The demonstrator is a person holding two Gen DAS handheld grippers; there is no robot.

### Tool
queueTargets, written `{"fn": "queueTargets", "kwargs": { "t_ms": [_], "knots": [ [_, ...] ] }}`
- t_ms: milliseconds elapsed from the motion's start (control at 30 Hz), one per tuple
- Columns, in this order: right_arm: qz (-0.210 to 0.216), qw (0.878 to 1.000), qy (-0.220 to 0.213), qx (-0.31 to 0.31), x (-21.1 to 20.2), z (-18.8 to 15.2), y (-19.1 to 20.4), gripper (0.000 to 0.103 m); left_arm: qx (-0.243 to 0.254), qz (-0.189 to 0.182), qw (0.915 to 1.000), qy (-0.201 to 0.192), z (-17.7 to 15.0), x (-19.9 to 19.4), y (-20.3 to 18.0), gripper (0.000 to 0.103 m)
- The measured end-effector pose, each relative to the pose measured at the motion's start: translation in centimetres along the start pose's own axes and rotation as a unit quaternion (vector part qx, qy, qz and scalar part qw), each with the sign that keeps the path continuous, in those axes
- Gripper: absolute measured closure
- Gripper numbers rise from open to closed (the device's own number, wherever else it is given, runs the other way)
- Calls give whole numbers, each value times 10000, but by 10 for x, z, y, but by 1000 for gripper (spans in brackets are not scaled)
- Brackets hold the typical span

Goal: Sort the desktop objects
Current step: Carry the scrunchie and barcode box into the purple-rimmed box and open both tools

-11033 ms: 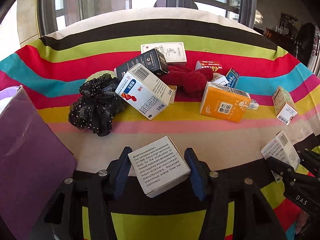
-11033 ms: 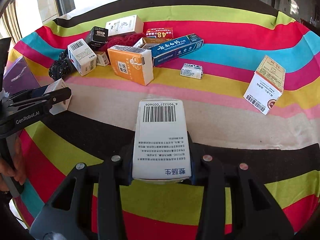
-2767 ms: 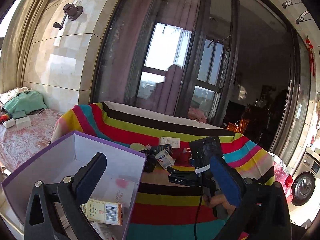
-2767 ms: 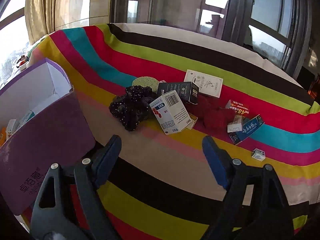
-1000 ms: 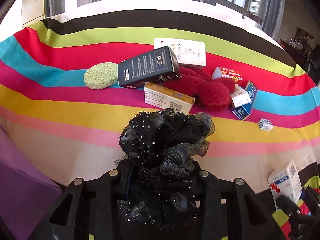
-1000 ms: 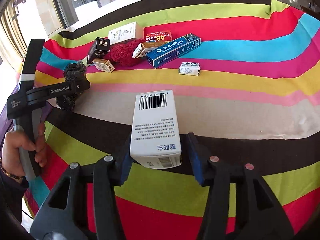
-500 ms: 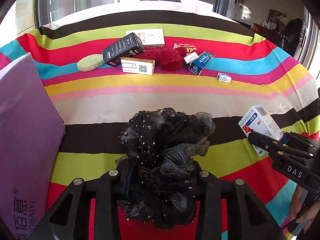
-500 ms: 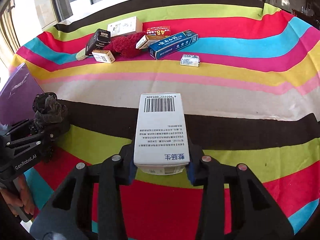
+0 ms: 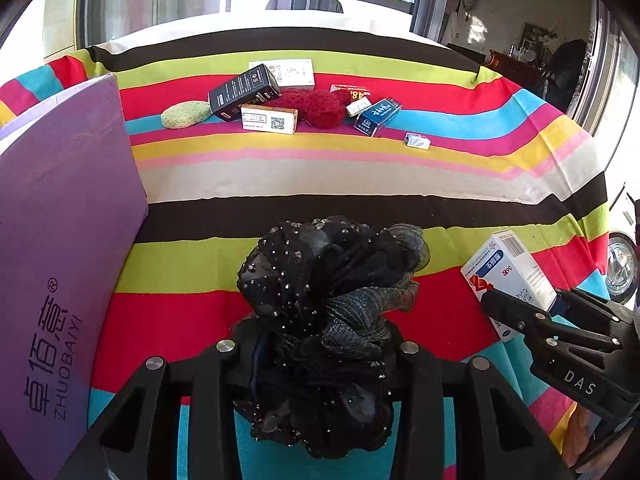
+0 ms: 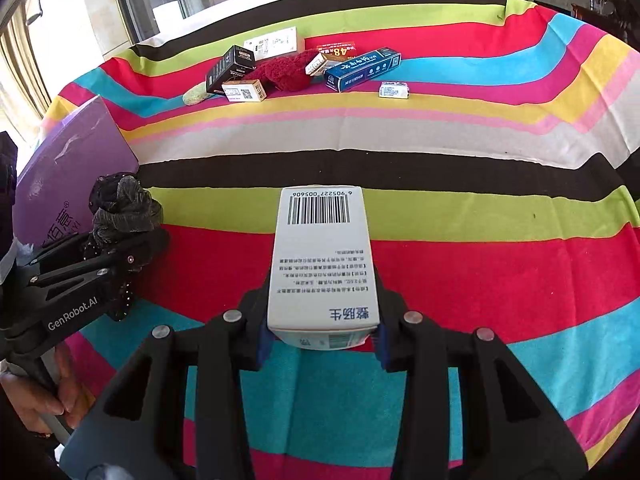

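Both tongs are loaded right now. The left tongs (image 9: 320, 364) are clamped narrow on a black sequinned scrunchie (image 9: 332, 300), which bulges up and out between the jaws. The right tongs (image 10: 320, 332) are closed on a white medicine box (image 10: 322, 260), held by its near end with the barcode end sticking out forward. Both loads are carried above the striped tablecloth (image 10: 480, 272), near the table's front edge.

The purple box (image 9: 60, 240) is seen standing at the left, just beside the scrunchie in the left wrist view, so that's probably the drop target. Its inside can't be seen from here.

For the drop to go well, each load should be brought fully over the purple wall before anything is released, since that wall is tall and the medicine box could clip it with its overhanging end. The scrunchie is soft and may snag on the pads, so a wide opening is likely needed. One at a time is safer, as the two tongs are close together.

Still left on the far stripes: a black box (image 9: 244, 94), a red fuzzy item (image 9: 316, 106), a green sponge (image 9: 185, 115) and a blue carton (image 10: 362, 69).
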State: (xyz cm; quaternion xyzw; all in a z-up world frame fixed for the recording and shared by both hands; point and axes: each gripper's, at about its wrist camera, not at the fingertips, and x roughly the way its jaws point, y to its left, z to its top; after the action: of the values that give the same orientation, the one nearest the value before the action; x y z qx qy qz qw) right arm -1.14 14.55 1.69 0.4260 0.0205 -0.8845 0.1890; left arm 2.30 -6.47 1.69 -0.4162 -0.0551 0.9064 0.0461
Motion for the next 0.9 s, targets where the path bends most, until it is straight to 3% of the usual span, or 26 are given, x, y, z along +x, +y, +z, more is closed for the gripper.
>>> {"fn": "queueTargets", "kwargs": {
  "t_ms": [200, 333, 567, 667, 900],
  "knots": [
    [73, 9994, -337, -21, -22, 6, 18, 61, -87, -258, 9989, -389, 1, -39, 4, 63],
    [229, 9978, -615, -72, -38, 17, 40, 61, -93, -340, 9949, -950, 9, -83, 11, 62],
    [739, 9928, -839, -430, -48, 39, 93, 61, -429, -386, 9859, -1571, 19, -135, 42, 61],
    [951, 9885, -952, -684, -51, 48, 121, 61, -682, -302, 9811, -1784, 23, -154, 61, 60],
    [1519, 9726, -1220, -1272, -60, 68, 189, 61, -1271, 284, 9678, -2156, 25, -188, 120, 57]
  ]
}}
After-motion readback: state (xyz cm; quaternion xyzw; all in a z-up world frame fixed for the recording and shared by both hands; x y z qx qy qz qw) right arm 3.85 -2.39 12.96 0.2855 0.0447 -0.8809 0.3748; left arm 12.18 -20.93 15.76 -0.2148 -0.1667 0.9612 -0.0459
